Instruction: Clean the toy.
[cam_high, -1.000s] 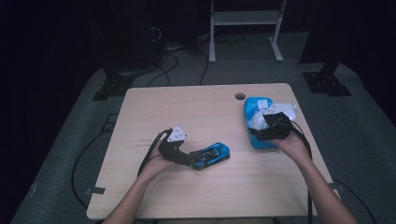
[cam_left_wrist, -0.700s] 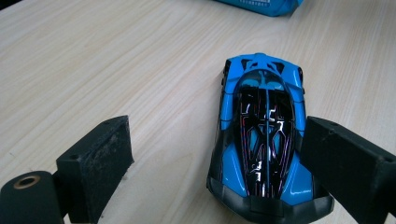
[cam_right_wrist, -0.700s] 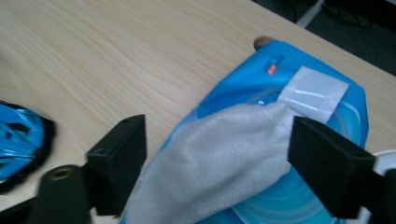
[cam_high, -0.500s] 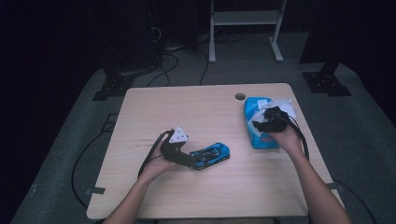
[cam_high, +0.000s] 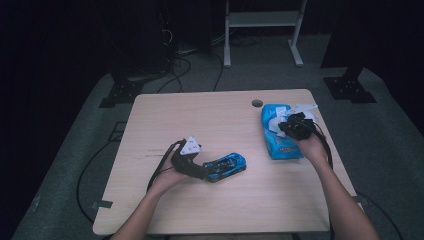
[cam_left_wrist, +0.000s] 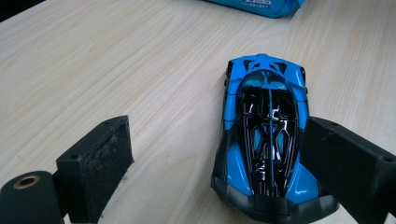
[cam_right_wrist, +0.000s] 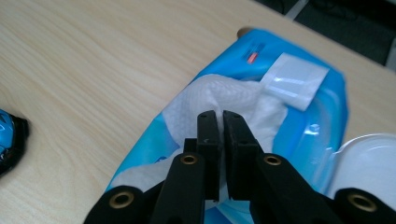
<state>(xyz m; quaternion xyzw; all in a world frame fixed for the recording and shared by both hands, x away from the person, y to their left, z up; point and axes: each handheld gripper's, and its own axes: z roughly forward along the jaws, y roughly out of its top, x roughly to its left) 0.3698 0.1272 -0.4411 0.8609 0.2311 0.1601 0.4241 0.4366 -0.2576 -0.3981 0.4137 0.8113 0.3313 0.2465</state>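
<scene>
At the counter's (cam_high: 150, 210) far right, the right tongs (cam_right_wrist: 220, 122) have just been closing and now pinch the white wipe (cam_right_wrist: 219, 95) protruding from its blue pack (cam_high: 278, 135), ready to pull, while the left tongs (cam_left_wrist: 219, 154) stand open astride a blue toy car (cam_left_wrist: 265, 140).

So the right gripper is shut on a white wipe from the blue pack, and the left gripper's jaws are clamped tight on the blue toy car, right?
Not quite. In the left gripper view the left gripper is open around the blue toy car, one jaw well clear. The rest holds.
</scene>
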